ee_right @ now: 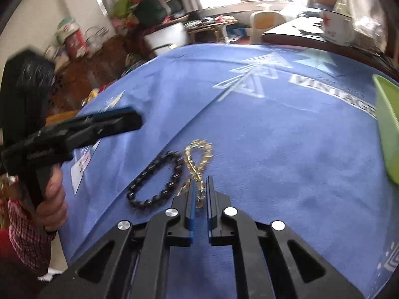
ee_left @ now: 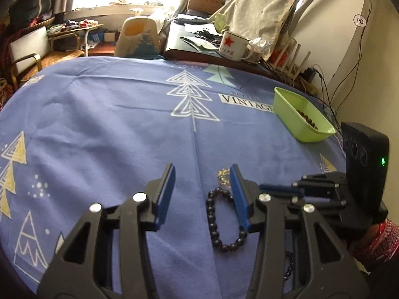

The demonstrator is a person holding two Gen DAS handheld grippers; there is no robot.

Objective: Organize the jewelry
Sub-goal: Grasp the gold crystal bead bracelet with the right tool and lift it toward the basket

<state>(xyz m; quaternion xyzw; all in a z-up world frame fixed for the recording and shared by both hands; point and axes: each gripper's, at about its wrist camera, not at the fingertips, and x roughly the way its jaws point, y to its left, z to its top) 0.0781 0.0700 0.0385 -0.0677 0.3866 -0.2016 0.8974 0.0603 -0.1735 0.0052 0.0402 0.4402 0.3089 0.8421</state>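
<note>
We record the following on the bench, which is covered by a blue cloth [ee_left: 112, 129] printed with tree shapes.

Item one: a dark beaded bracelet [ee_right: 154, 182] lying flat in a loop. In the left wrist view it sits between the fingers of the left gripper [ee_left: 202, 172], nearer the right-hand finger; the jaws stand apart, with no pad pressing on the beads.

Item two: a gold chain bracelet [ee_right: 199, 154] just beside the dark one, the two touching or nearly so. The right gripper [ee_right: 201, 180] has its jaws drawn close about the near end of the chain, gripping it.

Item three: a green tray [ee_left: 294, 117] well apart from both, toward the far right, holding brown beads [ee_left: 306, 119].

A hand [ee_right: 53, 204] with a checked sleeve holds the left gripper.
</note>
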